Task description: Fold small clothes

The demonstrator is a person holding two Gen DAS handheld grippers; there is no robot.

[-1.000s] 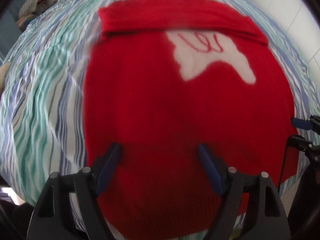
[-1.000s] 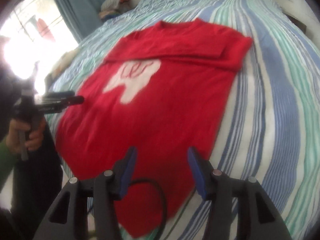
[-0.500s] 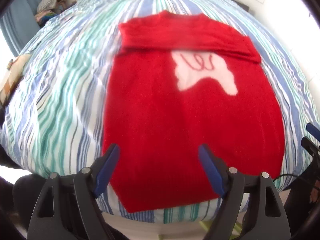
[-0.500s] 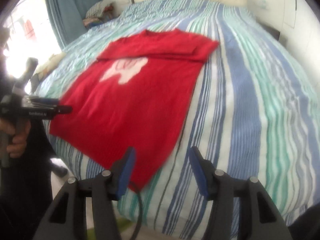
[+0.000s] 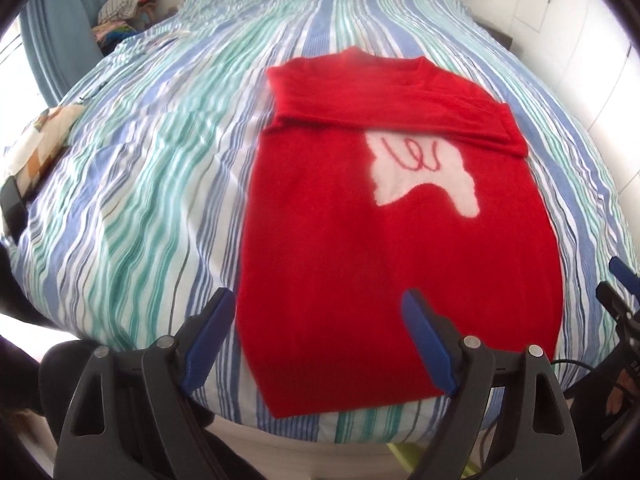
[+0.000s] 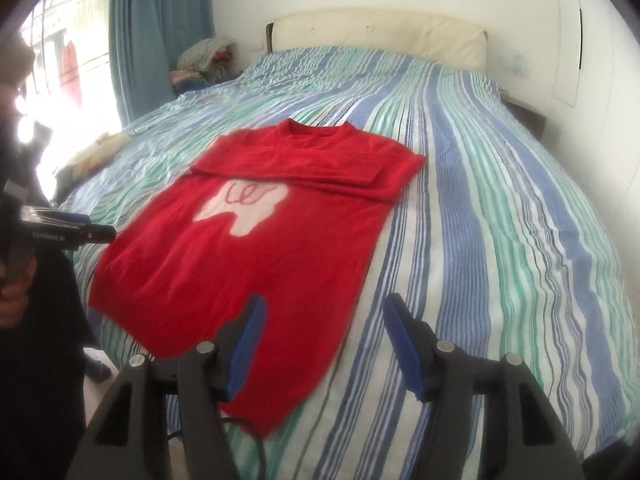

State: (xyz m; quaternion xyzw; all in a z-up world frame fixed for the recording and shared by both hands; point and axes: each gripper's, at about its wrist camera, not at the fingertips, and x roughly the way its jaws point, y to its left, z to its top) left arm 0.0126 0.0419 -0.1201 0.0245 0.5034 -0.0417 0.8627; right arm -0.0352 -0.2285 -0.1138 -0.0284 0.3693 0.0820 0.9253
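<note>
Moved since the earlier frames: both my grippers have pulled up and back from the jumper; more of the bed now shows around it, and the jaws of each have just been opening with nothing between them.

Item: jumper (image 5: 384, 248), red, white patch on the chest. Lies flat on the striped bed (image 5: 152, 184), hem at the near edge, both sleeves folded across the top below the collar.

Item: left gripper (image 5: 316, 344). Released, jaws wide, hovering clear above the hem's left part. Empty.

Item: right gripper (image 6: 320, 344). Released, narrower gap, above the hem's right corner. Empty.

Risks, as I judge them:
- The hem sits at the mattress edge; a one-sided pinch could drag the jumper off.
- Lifting the hem unevenly would skew the fold.
- Jostling the body could slide the stacked sleeves apart.
- Thick knit may slip from shallow pads.
- The cable (image 6: 256, 440) trailing by my right gripper could snag the cloth.
</note>
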